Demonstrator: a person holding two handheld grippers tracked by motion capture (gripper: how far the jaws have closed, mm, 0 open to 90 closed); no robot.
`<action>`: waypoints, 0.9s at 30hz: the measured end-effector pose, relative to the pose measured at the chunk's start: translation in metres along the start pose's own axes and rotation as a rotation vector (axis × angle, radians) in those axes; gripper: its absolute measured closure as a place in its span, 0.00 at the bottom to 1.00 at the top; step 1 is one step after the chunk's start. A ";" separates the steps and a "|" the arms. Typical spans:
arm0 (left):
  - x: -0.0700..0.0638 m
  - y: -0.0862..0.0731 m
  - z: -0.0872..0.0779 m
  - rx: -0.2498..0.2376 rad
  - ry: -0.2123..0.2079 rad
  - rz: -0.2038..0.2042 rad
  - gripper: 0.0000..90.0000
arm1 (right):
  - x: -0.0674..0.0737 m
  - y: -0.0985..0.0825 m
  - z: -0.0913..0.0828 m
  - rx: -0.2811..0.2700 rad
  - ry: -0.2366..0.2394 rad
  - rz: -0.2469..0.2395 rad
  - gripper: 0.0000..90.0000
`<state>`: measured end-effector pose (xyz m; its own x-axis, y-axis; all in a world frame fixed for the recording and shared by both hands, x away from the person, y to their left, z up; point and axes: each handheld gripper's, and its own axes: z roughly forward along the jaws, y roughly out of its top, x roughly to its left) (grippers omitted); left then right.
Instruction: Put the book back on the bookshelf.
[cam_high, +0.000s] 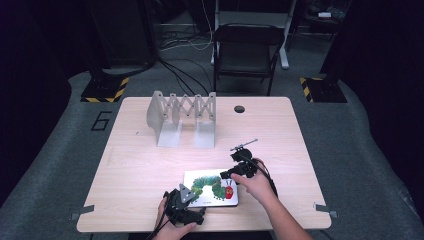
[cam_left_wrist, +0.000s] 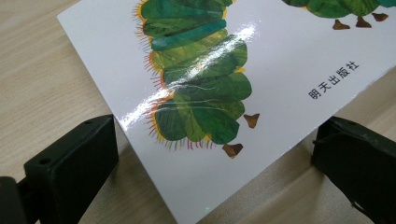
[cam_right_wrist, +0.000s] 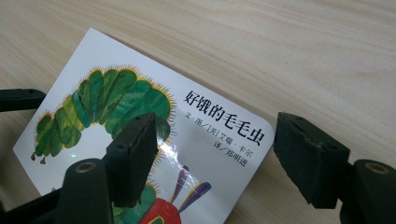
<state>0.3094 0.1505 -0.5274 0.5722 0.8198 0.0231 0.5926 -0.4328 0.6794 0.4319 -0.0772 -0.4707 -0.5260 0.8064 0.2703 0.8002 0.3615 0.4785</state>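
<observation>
- Glossy white picture book (cam_high: 210, 188) with a green caterpillar lies flat on the pale wood-grain table (cam_high: 130, 165), near its front edge
- Left gripper (cam_high: 186, 212) straddles the book's corner, jaws apart
- Right gripper (cam_high: 239, 172) hovers angled over the opposite corner, jaws apart

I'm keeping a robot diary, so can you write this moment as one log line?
left gripper: open, jaws astride book corner | right gripper: open, over book's other corner | book: flat on table | rack: untouched

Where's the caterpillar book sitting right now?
In the high view the book lies flat near the table's front edge, between the left gripper at its near-left corner and the right gripper over its right end, in front of the metal rack.
</observation>
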 end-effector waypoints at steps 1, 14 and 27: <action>0.000 0.000 0.000 -0.001 0.001 -0.004 0.00 | 0.000 0.000 0.000 0.000 -0.001 0.002 0.33; -0.002 0.001 0.001 0.003 0.015 -0.025 0.00 | 0.001 0.001 -0.005 -0.016 0.007 0.011 0.34; -0.003 0.001 0.000 0.000 0.017 -0.053 0.00 | 0.004 0.003 -0.010 -0.022 0.010 0.006 0.34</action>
<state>0.3090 0.1475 -0.5268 0.5300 0.8480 -0.0008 0.6220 -0.3882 0.6800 0.4294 -0.0773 -0.4600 -0.5242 0.8037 0.2815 0.7967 0.3462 0.4954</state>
